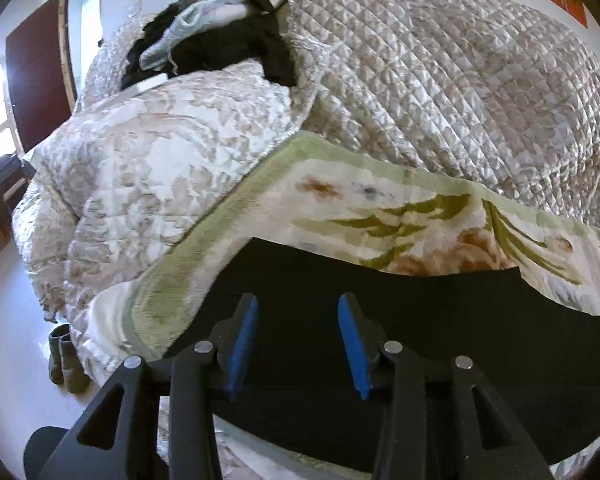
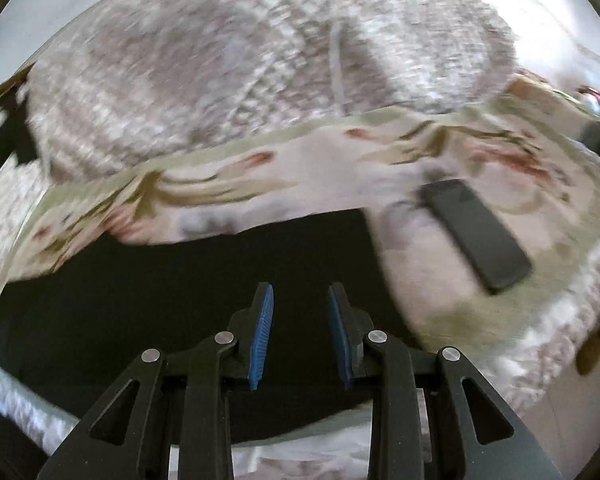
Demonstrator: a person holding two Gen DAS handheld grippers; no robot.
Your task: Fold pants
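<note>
Left gripper (image 1: 298,312) and right gripper (image 2: 300,300) both spread, ungrasping, above black pants (image 1: 440,320) on floral blanket (image 1: 380,196).

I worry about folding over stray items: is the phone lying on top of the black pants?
No, the phone rests on the floral blanket, just past the right edge of the black pants.

Right wrist view motion-blurred; black pants (image 2: 180,280) cut off by tool (image 2: 300,336).
</note>
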